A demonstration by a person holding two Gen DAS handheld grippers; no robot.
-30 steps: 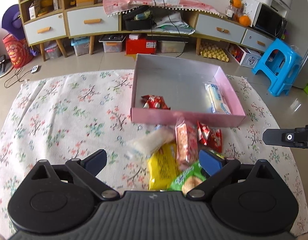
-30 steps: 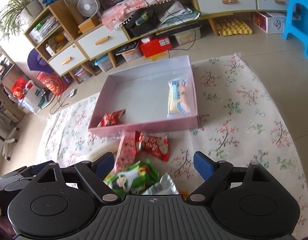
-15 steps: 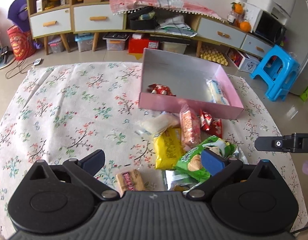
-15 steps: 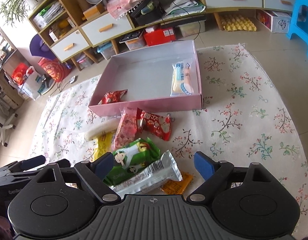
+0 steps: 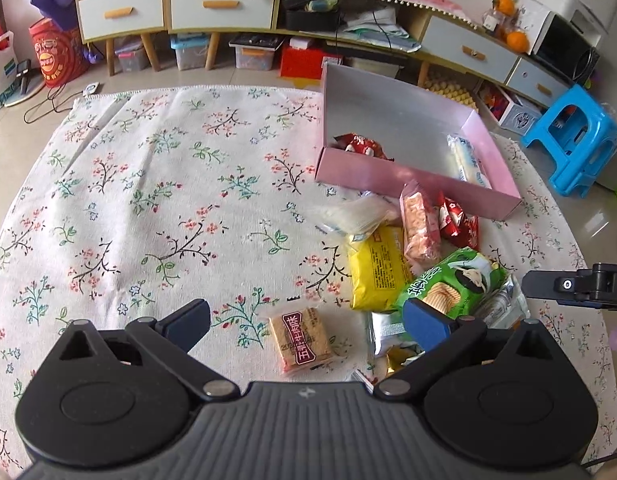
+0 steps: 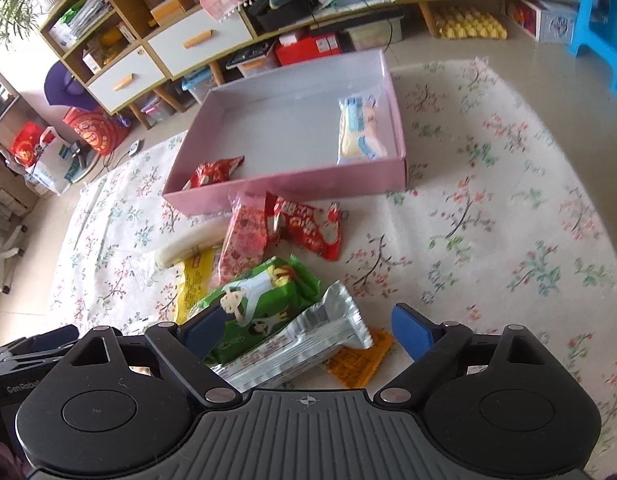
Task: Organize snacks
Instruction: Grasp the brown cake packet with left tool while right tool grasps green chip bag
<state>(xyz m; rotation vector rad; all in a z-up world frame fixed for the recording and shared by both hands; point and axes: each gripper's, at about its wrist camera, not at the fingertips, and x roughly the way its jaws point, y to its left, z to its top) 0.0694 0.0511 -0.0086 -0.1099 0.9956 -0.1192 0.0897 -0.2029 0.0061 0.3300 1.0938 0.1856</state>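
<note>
A pink box (image 5: 412, 182) (image 6: 292, 192) stands on the floral cloth, holding a red packet (image 5: 360, 146) (image 6: 212, 172) and a white-and-blue packet (image 5: 466, 160) (image 6: 360, 130). In front of it lies a pile: green crisps bag (image 5: 456, 280) (image 6: 264, 292), yellow pack (image 5: 378, 268), pink pack (image 6: 244, 240), red pack (image 6: 308, 228), silver wrapper (image 6: 292, 348). My left gripper (image 5: 304, 318) hangs open over a brown biscuit pack (image 5: 302, 338), not touching it. My right gripper (image 6: 308, 328) is open above the silver wrapper and green bag, its jaws opening, with nothing pressed between the pads.
The floral cloth (image 5: 156, 208) covers the floor, with bare cloth left of the pile and right of it (image 6: 508, 240). An orange sachet (image 6: 360, 360) lies by the silver wrapper. A blue stool (image 5: 572, 144) and low cabinets (image 5: 212, 4) stand beyond the cloth.
Both grippers have drawn back toward the near side of the pile and sunk a little. The brown biscuit pack and the silver wrapper have come into view between the fingers.
</note>
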